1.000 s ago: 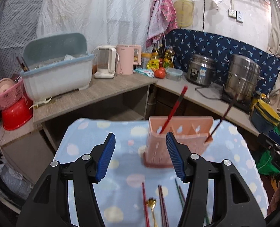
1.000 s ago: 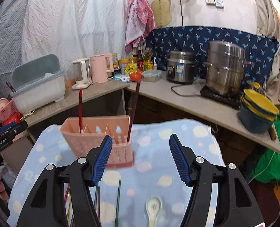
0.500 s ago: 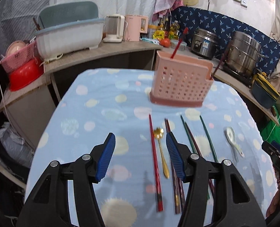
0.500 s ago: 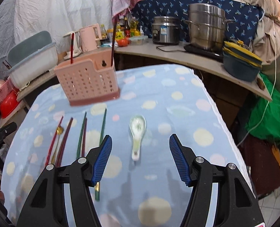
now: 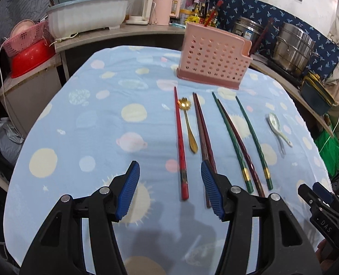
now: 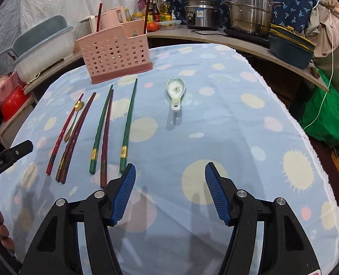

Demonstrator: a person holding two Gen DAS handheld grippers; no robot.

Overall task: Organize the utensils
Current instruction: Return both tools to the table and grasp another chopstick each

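In the left wrist view, the utensil holder [image 5: 214, 63] stands at the upper middle of the worktop [image 5: 77, 137]. Below it lie the chopsticks [image 5: 204, 137] in a row, a metal spoon [image 5: 187, 123] among them; the ceramic spoon [image 5: 277, 126] lies apart, right.

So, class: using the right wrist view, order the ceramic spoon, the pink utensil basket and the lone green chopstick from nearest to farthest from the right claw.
1. Lone green chopstick, its end just left of the right claw.
2. Ceramic spoon, ahead, mid-table.
3. Pink utensil basket, far left edge of the table.
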